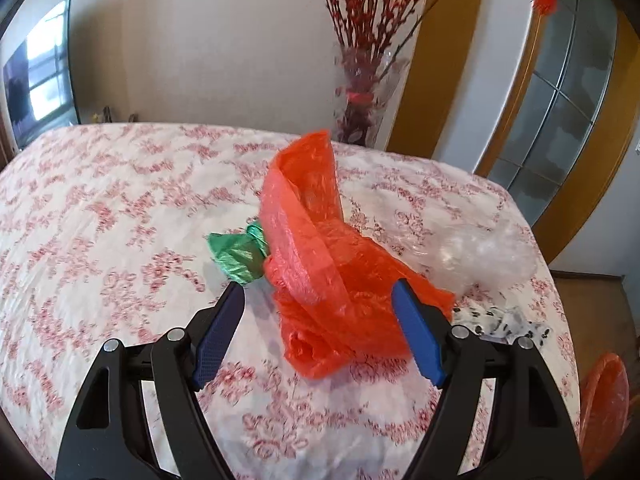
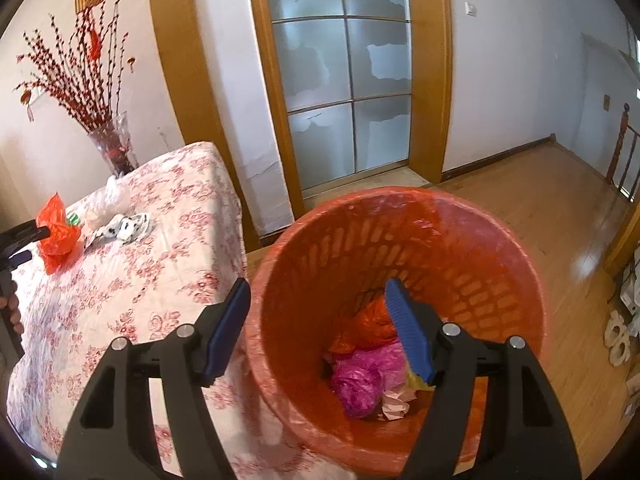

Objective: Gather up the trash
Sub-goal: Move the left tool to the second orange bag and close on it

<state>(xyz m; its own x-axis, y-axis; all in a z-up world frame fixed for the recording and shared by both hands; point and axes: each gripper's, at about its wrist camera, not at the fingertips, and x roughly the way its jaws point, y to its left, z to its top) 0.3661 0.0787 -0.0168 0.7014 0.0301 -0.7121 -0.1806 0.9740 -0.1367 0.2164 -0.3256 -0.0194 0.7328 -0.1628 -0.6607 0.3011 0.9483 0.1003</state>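
Note:
A crumpled orange plastic bag (image 1: 320, 248) lies on the flowered tablecloth (image 1: 100, 208), with a green wad (image 1: 240, 252) at its left. My left gripper (image 1: 320, 292) stands open around the bag's near part, its blue pads apart from the plastic. Clear crumpled plastic (image 1: 488, 252) and a black-and-white wrapper (image 1: 500, 322) lie to the right. My right gripper (image 2: 316, 286) hangs open over the orange bin (image 2: 400, 216), empty. Inside the bin lie an orange bag (image 2: 370, 326), a pink bag (image 2: 360, 384) and crumpled paper (image 2: 394, 402). In the right wrist view the orange bag (image 2: 56, 232) sits far left.
A glass vase with red branches (image 1: 360, 92) stands at the table's far edge. The bin (image 1: 604, 404) sits on the wooden floor (image 2: 540, 208) by the table's right side. A frosted glass door (image 2: 340, 80) is behind it. Slippers (image 2: 618, 338) lie at right.

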